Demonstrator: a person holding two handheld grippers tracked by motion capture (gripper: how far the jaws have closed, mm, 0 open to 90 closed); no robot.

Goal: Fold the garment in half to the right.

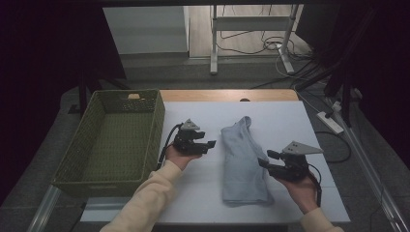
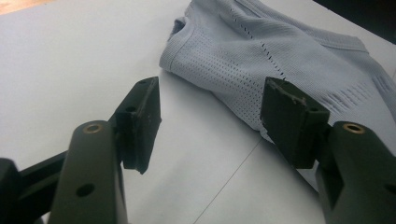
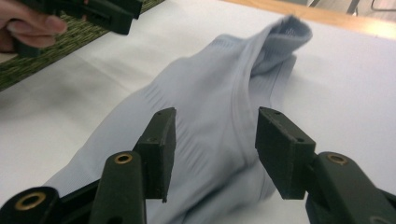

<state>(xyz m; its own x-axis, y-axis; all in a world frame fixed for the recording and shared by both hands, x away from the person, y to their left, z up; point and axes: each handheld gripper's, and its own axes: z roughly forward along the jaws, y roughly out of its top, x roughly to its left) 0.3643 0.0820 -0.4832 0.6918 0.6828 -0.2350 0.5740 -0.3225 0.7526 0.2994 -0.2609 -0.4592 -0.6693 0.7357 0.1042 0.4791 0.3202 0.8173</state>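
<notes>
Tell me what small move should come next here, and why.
Probably lower the right tongs back onto the near part of the folded grey shirt and close on it. Both tongs stand open with nothing between them, the left tongs hover beside the shirt's edge, and the shirt lies flat on the white table next to the green basket, its likely destination.

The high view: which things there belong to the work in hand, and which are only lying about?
Belong to the work:
light blue garment
left claw
right claw
white table

Only lying about:
green basket
power strip
cables
</notes>
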